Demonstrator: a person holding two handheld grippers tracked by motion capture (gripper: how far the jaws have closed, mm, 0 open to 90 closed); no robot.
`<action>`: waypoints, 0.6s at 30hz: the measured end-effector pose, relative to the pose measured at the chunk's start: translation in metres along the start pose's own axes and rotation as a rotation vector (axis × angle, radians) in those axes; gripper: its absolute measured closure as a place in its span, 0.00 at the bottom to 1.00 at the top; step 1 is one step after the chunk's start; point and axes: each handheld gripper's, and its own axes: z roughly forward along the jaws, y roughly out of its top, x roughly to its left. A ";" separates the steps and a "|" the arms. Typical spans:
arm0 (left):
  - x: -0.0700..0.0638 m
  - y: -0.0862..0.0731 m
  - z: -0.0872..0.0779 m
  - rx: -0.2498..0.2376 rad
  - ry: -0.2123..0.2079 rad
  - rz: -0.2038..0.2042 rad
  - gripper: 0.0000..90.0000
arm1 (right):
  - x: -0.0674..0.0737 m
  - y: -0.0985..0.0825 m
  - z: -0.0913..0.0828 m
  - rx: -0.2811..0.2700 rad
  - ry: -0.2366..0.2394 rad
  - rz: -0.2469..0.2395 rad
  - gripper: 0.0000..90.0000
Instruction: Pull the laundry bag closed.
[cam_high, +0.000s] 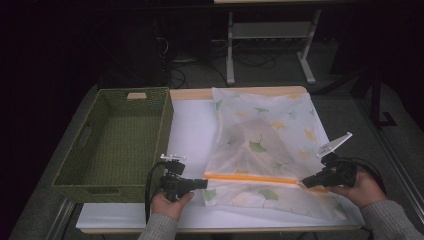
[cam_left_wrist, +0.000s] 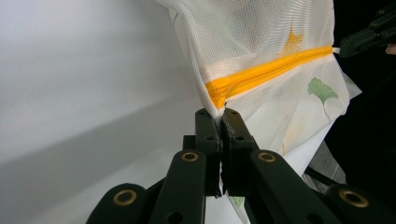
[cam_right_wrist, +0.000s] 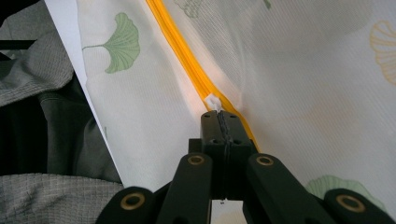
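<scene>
A white mesh bag (cam_high: 265, 125) printed with green and yellow leaves lies flat on the table, a pale bulk showing through it. An orange zipper (cam_high: 252, 178) runs across its near end. My left gripper (cam_high: 202, 183) is shut on the bag's fabric at the zipper's left end; in the left gripper view the jaws (cam_left_wrist: 222, 114) pinch the mesh bag (cam_left_wrist: 261, 42) just below the orange zipper (cam_left_wrist: 261, 74). My right gripper (cam_high: 305, 183) is shut at the zipper's right end. In the right gripper view my right gripper (cam_right_wrist: 223, 116) clamps the small white zipper pull (cam_right_wrist: 213, 101) on the orange zipper (cam_right_wrist: 180, 42).
A green woven basket (cam_high: 117, 180) stands empty on the left, beside the white table top (cam_high: 192, 130). The person's grey sleeves come in at the bottom edge. Beyond the table's far edge are a dark floor, cables and a desk frame (cam_high: 270, 35).
</scene>
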 end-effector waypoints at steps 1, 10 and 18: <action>0.000 0.000 0.000 0.003 0.002 0.001 0.97 | -0.001 -0.001 -0.001 -0.003 -0.002 -0.003 1.00; 0.000 0.000 0.000 0.002 0.002 -0.001 0.97 | -0.003 -0.007 -0.005 -0.002 -0.010 0.008 1.00; 0.000 0.000 0.000 0.002 0.002 -0.001 0.97 | -0.004 -0.008 -0.008 -0.008 -0.008 0.010 1.00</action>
